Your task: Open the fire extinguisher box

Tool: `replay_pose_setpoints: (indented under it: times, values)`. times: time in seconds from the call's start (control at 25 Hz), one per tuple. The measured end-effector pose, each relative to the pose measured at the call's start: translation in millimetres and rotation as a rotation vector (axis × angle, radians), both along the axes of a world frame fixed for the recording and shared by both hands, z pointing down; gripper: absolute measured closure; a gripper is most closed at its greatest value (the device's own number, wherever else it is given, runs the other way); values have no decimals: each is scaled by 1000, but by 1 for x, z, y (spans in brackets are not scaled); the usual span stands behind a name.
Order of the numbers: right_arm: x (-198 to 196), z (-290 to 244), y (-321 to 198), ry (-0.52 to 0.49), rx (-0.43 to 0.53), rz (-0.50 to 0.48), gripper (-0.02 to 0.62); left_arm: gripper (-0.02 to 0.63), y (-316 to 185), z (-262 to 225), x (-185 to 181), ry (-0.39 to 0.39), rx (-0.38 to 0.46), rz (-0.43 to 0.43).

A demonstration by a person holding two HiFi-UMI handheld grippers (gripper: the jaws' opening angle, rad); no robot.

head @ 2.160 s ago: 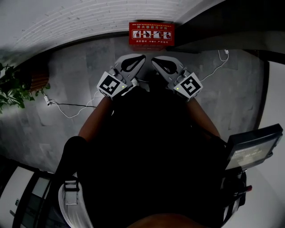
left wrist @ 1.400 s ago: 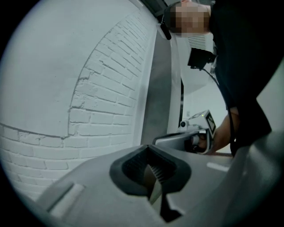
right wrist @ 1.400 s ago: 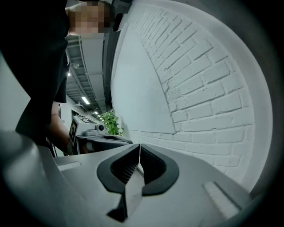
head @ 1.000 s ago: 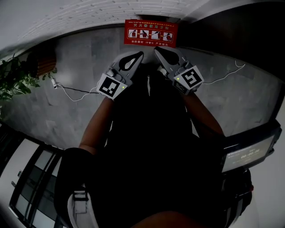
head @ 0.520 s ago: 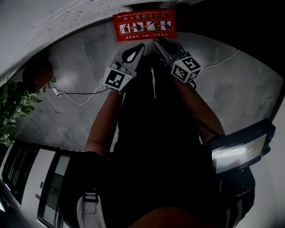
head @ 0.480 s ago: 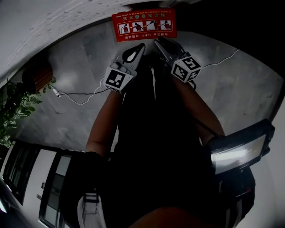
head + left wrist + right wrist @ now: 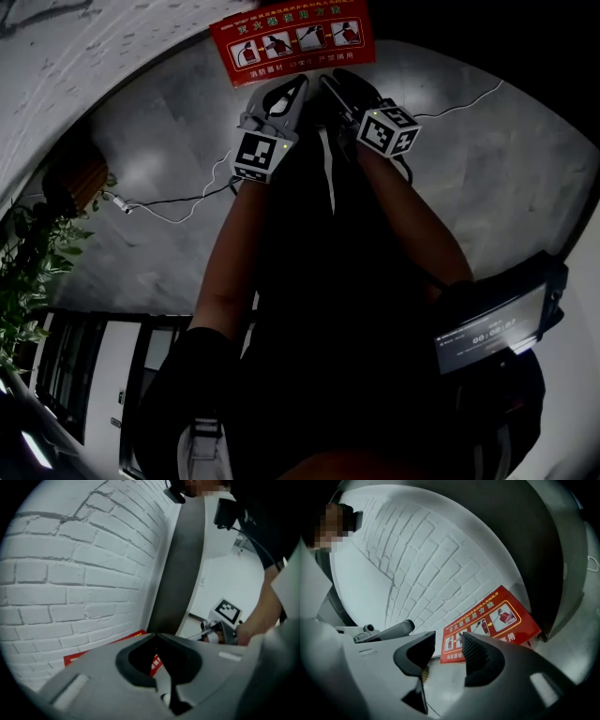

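The fire extinguisher box [image 7: 291, 42], a flat red rectangular face printed with white pictogram panels, is located at the foot of the white painted brick wall [image 7: 417, 559], where the grey stone-tiled floor [image 7: 150, 169] begins. Both grippers are held near its lower edge. The smooth grey moulded jaws of the left gripper [image 7: 156, 634] are brought together at the tips, with nothing between them. The right gripper [image 7: 449, 638] is parted, its jaws having just been opening. Its ribbed dark pads [image 7: 476, 656] are bare, and the box is seen beyond the gap.
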State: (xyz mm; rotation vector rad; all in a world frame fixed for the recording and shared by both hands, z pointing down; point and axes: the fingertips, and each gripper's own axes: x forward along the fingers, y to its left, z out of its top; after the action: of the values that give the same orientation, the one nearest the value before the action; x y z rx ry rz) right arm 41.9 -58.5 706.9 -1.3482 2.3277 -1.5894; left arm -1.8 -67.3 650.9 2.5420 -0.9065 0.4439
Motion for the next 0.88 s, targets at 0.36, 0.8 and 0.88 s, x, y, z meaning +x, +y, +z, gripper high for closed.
replay_pose_setpoints:
  times: [0.36,0.8,0.88]
  values:
    - [11,95,25,-218,-279,278,402,604,14,26,6,-18,-41,27]
    - [13,149,19,-314,-355,402,383,604,13,43,1,-13,-60,16]
    - [11,153,16,-311,-361,396,384,604,14,43,0,-14,-64,14]
